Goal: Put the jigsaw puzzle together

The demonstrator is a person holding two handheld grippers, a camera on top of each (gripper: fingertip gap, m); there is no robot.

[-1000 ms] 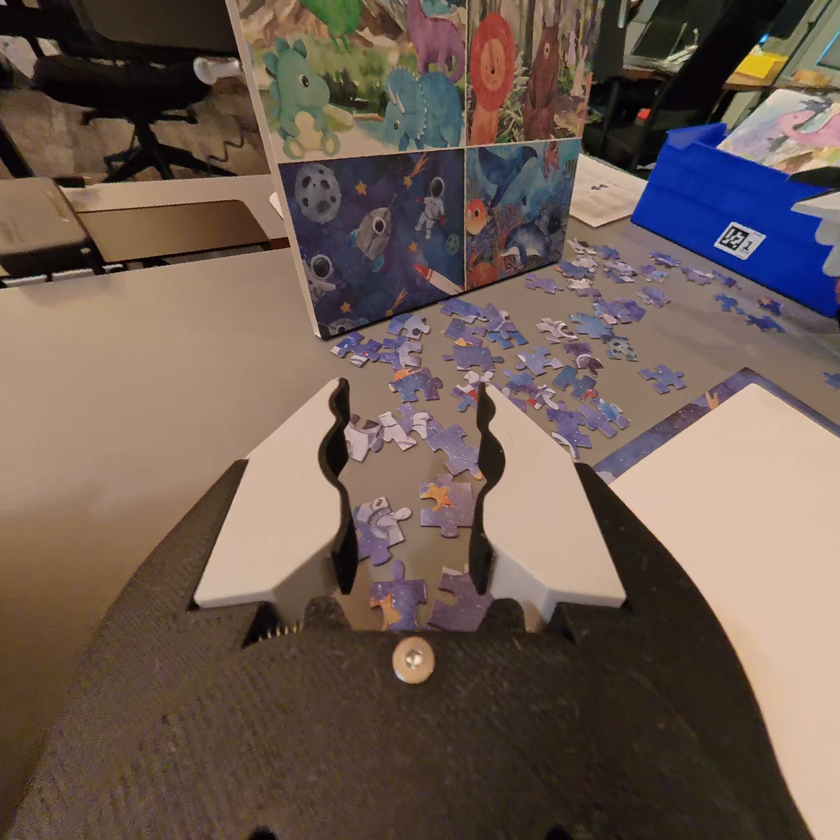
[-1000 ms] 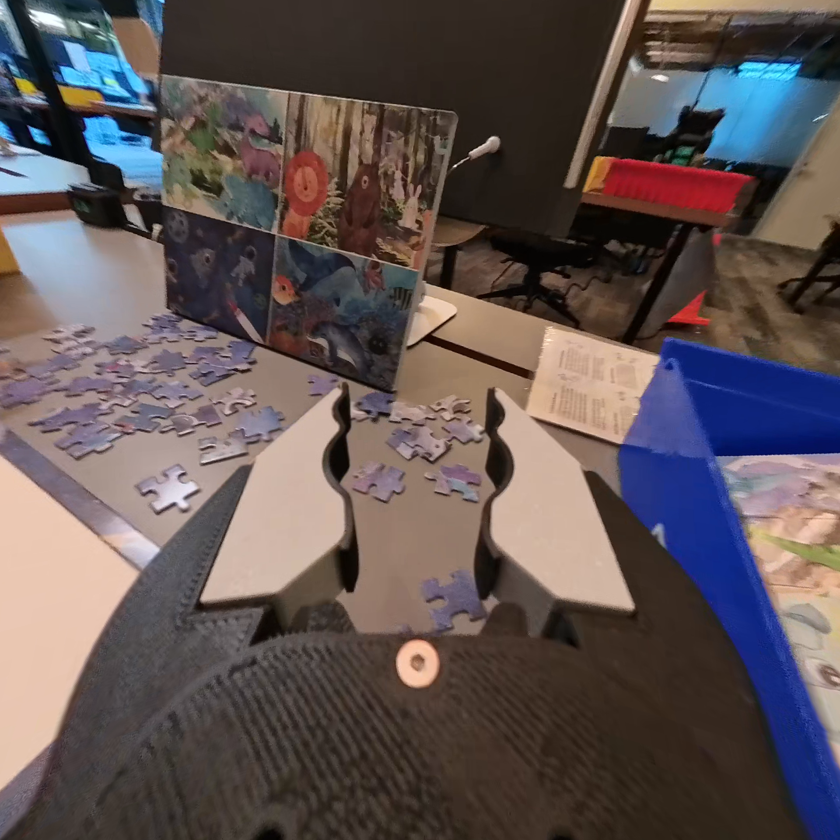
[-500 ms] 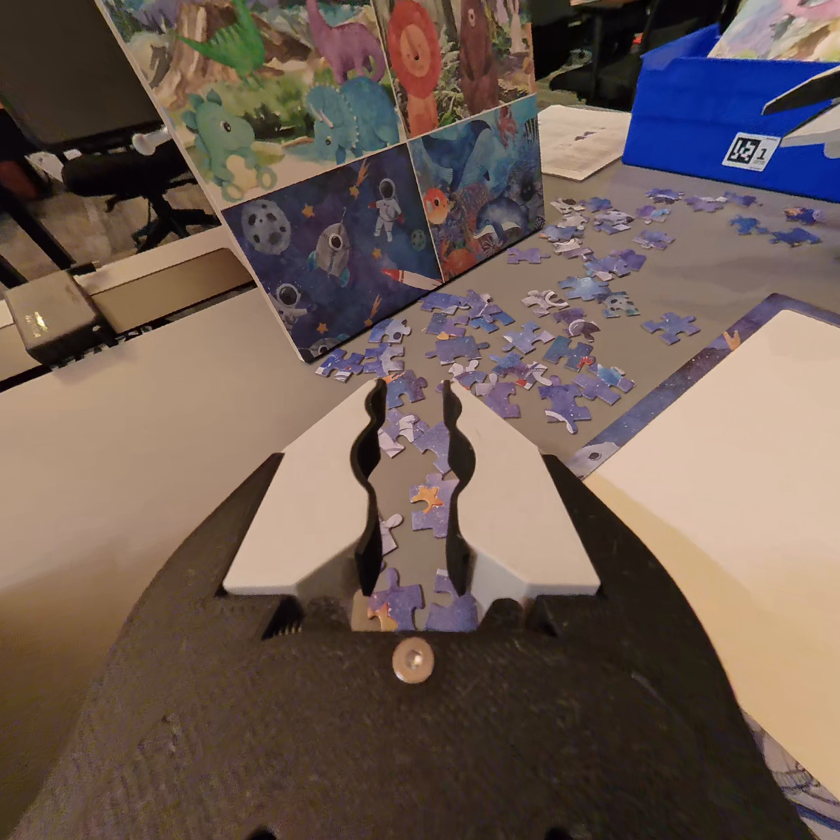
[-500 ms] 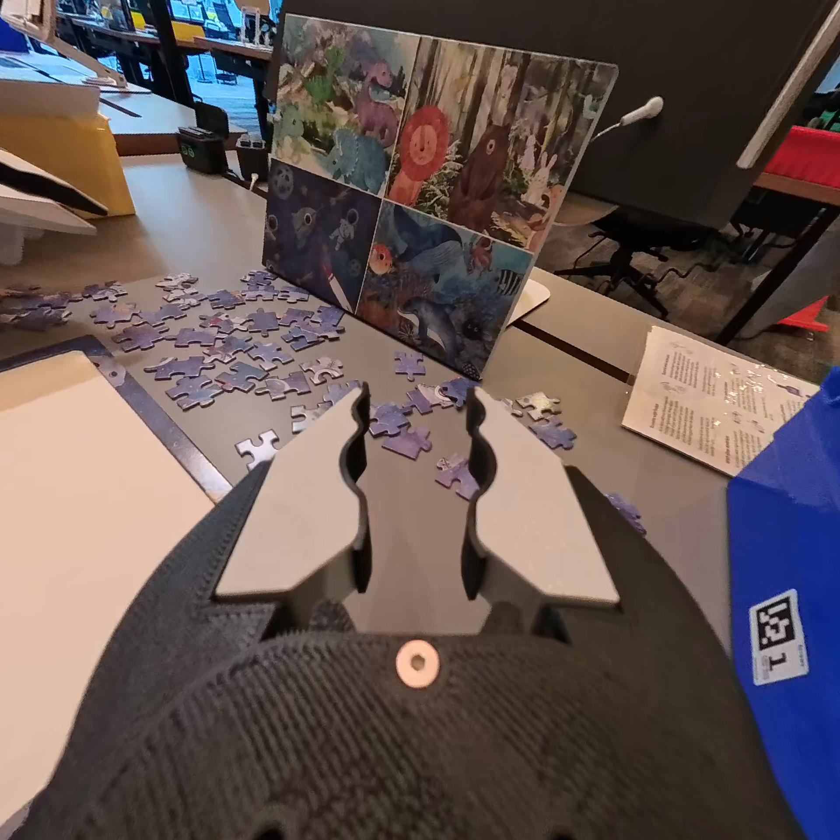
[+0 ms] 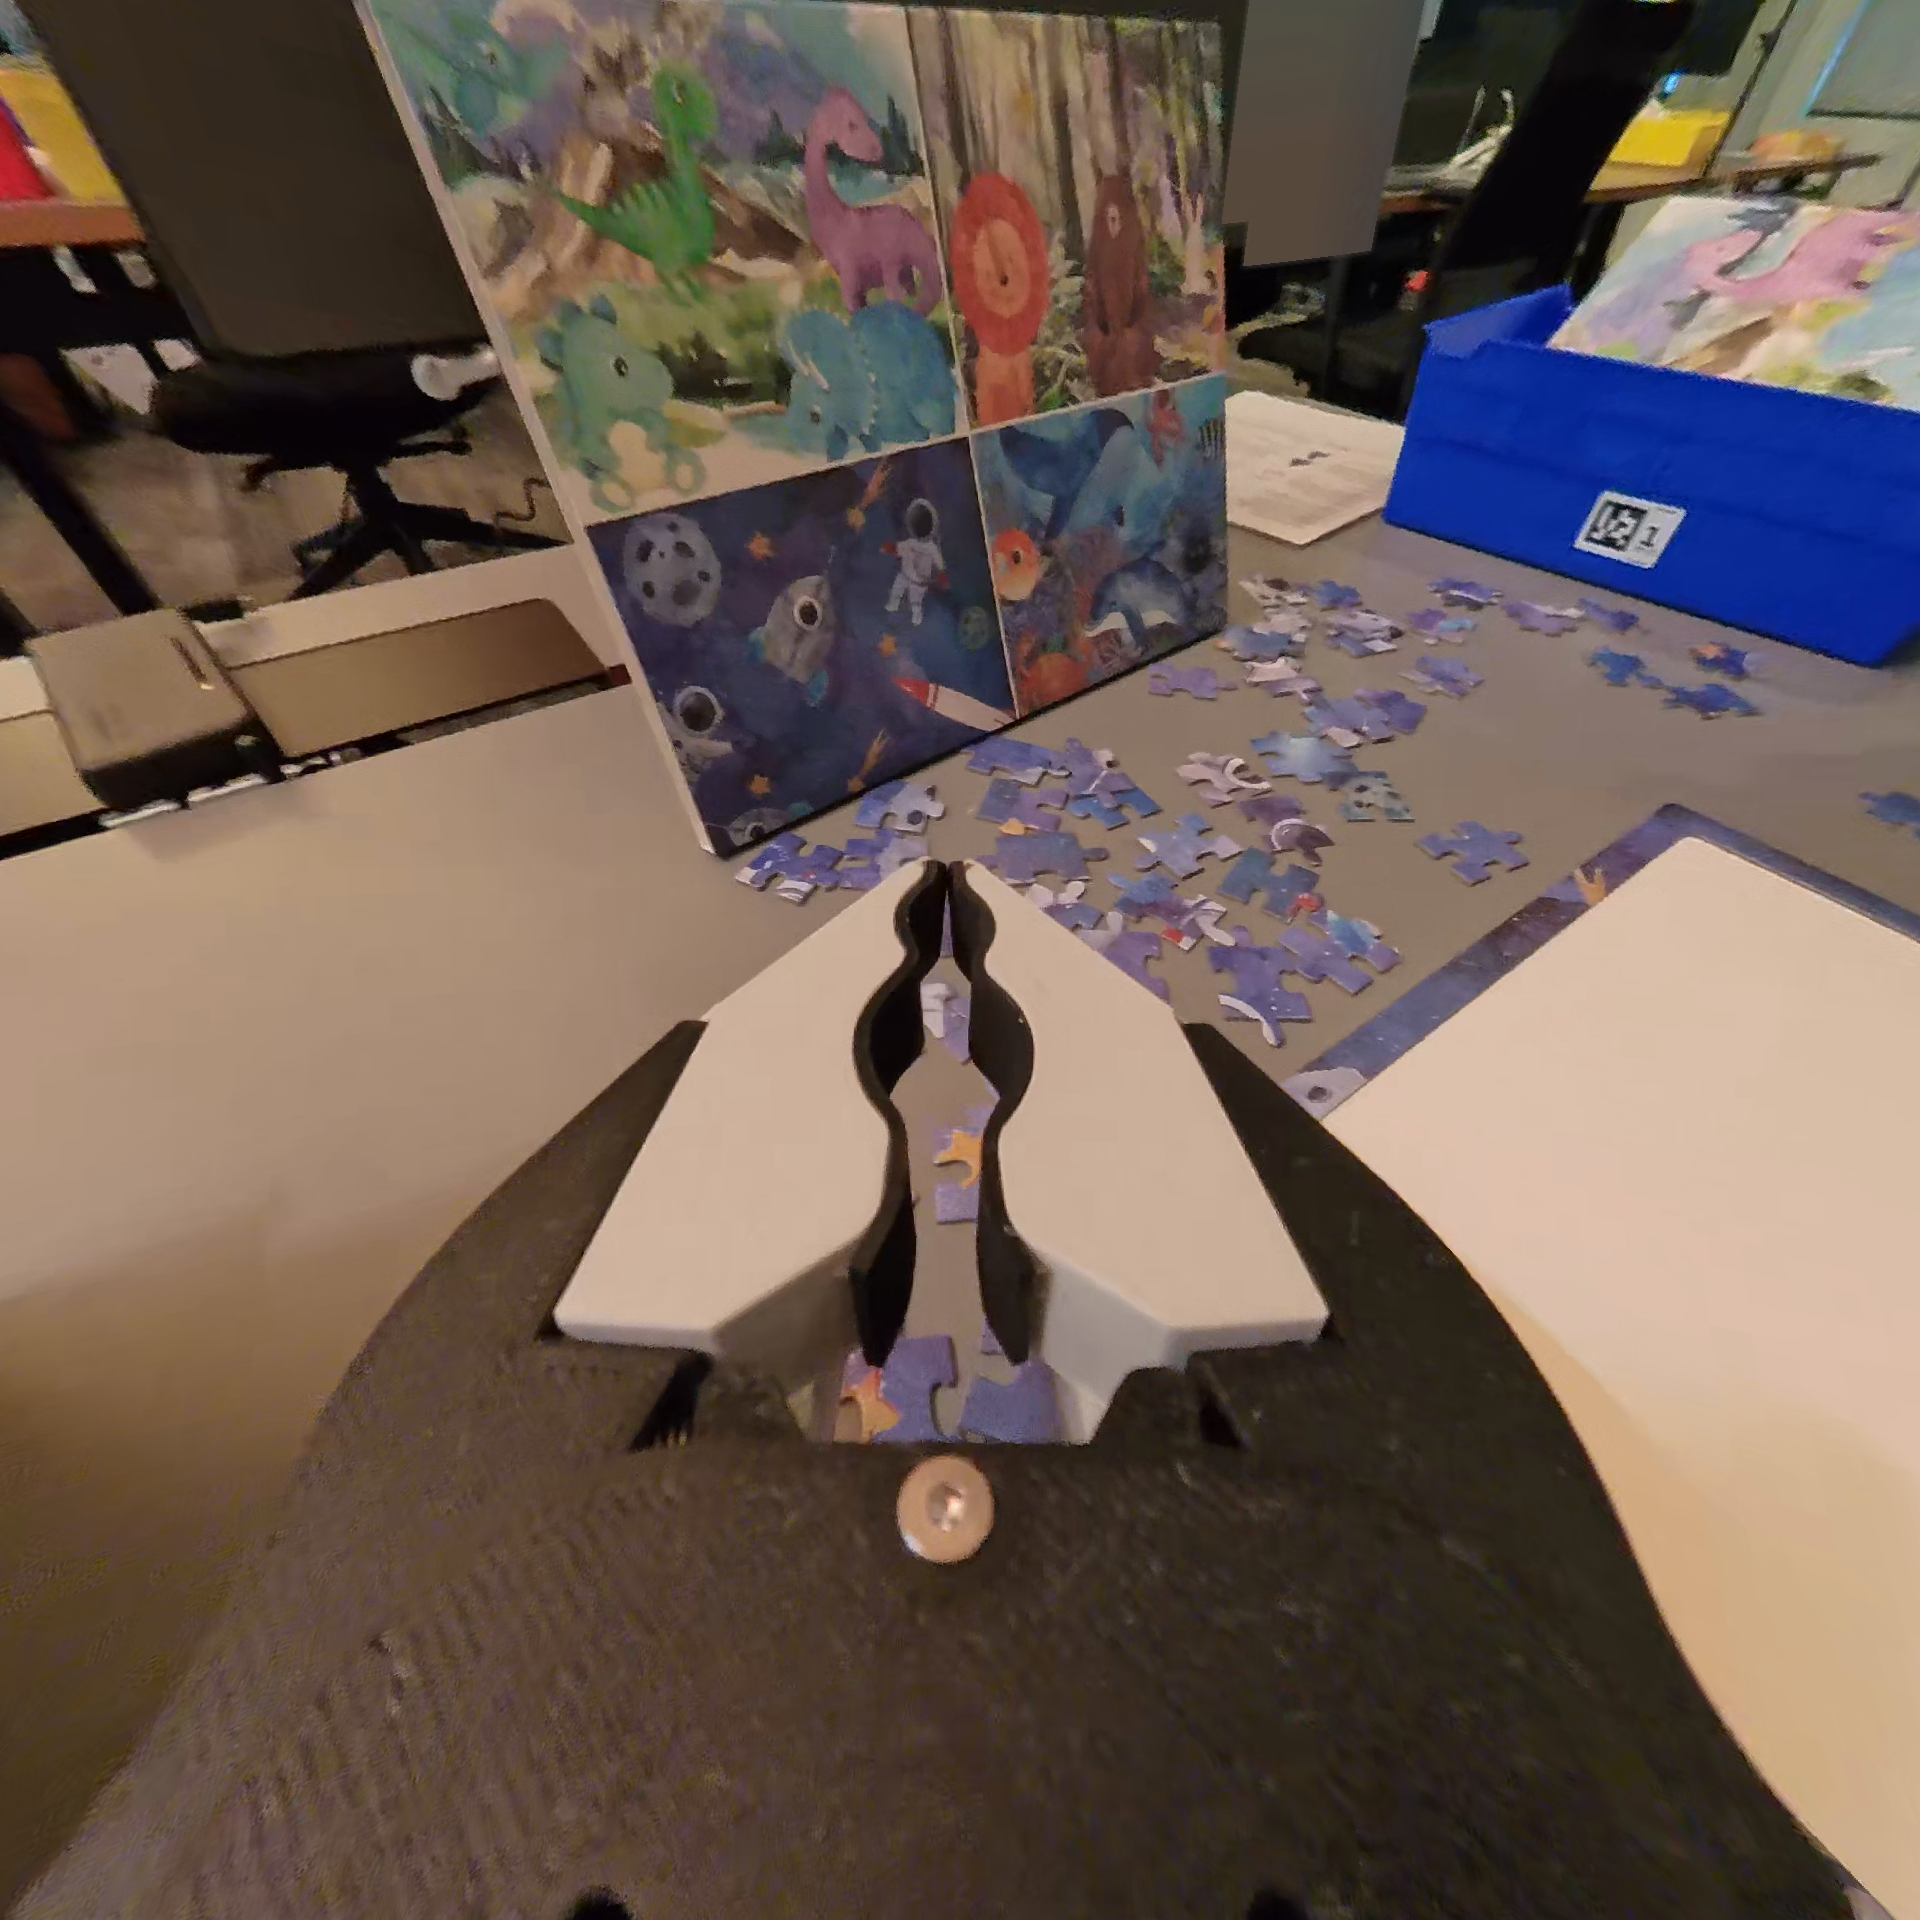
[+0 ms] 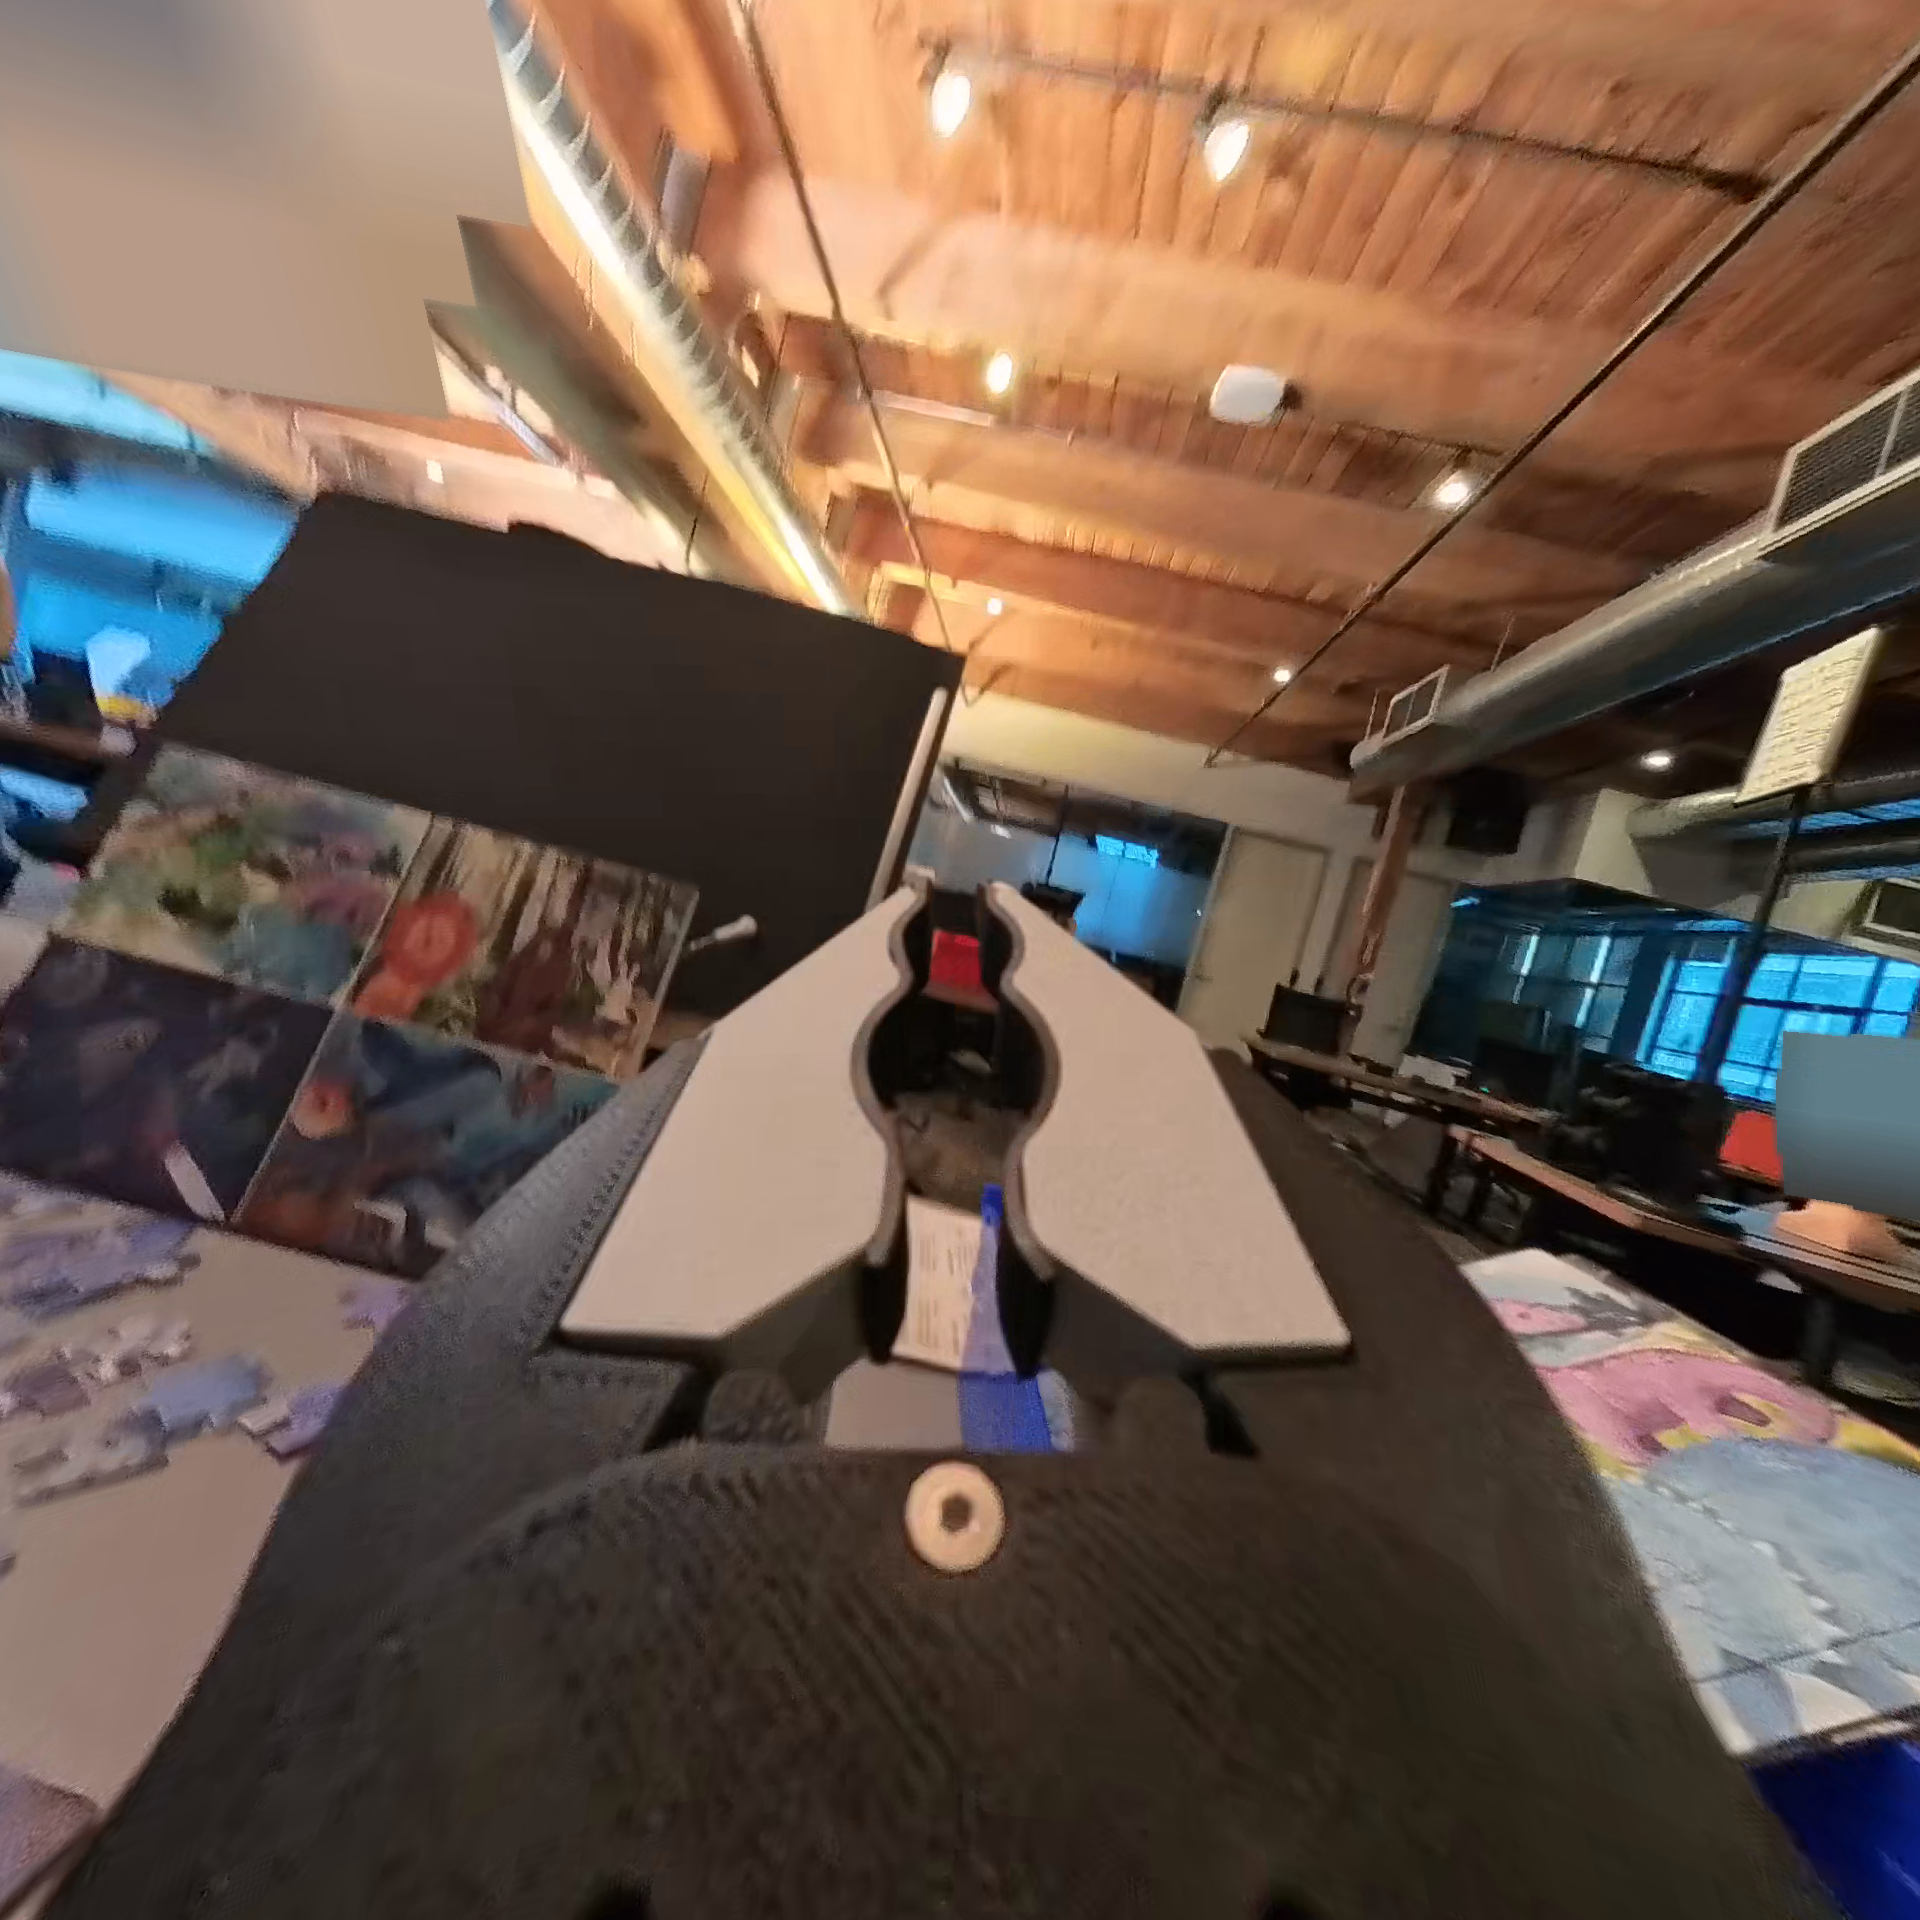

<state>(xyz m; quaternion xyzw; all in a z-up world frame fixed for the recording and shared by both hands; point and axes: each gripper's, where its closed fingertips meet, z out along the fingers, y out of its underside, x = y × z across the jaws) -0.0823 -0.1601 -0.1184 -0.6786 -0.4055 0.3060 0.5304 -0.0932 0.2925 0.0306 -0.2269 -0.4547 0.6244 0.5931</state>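
Loose blue puzzle pieces [image 5: 1226, 883] lie scattered on the grey worktop [image 5: 343, 966], between an upright reference picture board [image 5: 831, 436] and a pale puzzle tray [image 5: 1662, 1143] with a dark starry border. The left gripper [image 5: 948, 871] hovers above the nearest pieces, tips pressed together and pinching nothing. The right gripper [image 6: 951, 891] is tilted up towards the wooden ceiling [image 6: 1195, 312], its tips nearly meeting with only a slim gap between them, and it also holds nothing.

No piece appears placed yet, so the step in hand is likely the first pick: the left gripper would do well to spread its jaws, come down over a single piece lying apart from its neighbours, and take it by its edges so it does not drag others along.

Only the left wrist view shows the tray and most of the pieces. The right wrist view, blurred, adds the ceiling and office beyond; the blue bin [image 5: 1662, 488] and the picture sheet [image 6: 1662, 1455] in it appear in both.
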